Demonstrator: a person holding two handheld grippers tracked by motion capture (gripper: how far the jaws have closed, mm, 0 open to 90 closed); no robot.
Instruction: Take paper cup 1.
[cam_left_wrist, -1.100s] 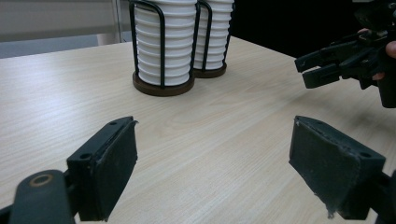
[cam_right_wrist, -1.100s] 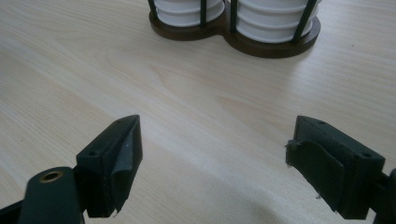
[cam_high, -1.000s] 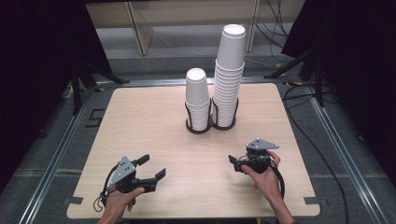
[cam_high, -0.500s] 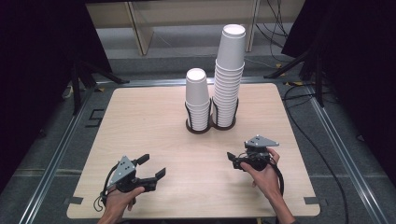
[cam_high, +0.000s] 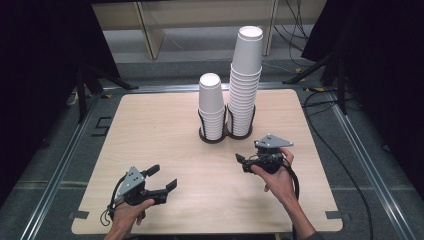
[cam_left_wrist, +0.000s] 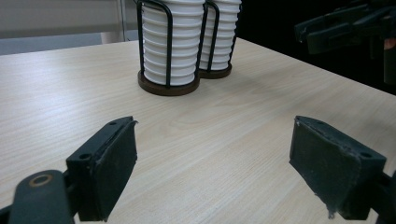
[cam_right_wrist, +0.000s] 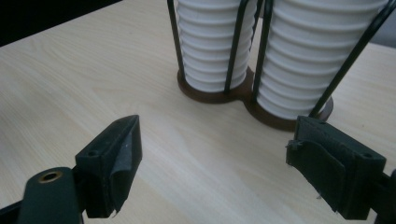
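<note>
Paper cup stacks, a short one (cam_high: 211, 106) and a tall one (cam_high: 244, 82), stand untouched in a black wire holder (cam_high: 226, 135) mid-tabletop toward the far edge. Both the left gripper (cam_high: 163, 178) and right gripper (cam_high: 241, 162) hover empty, fingers spread, so all handling remains. The right gripper view shows the holder's brown base (cam_right_wrist: 219, 97) close up, while the high view shows both stack tops.

Both cup stacks (cam_right_wrist: 261, 51) run past the right gripper view's top edge, tops cut off.

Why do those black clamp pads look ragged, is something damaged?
Yes, slightly. The right gripper has pad lining peeling and frayed at its fingertips. Both cup stacks stand straight in the wire holder; nothing has spilled.
</note>
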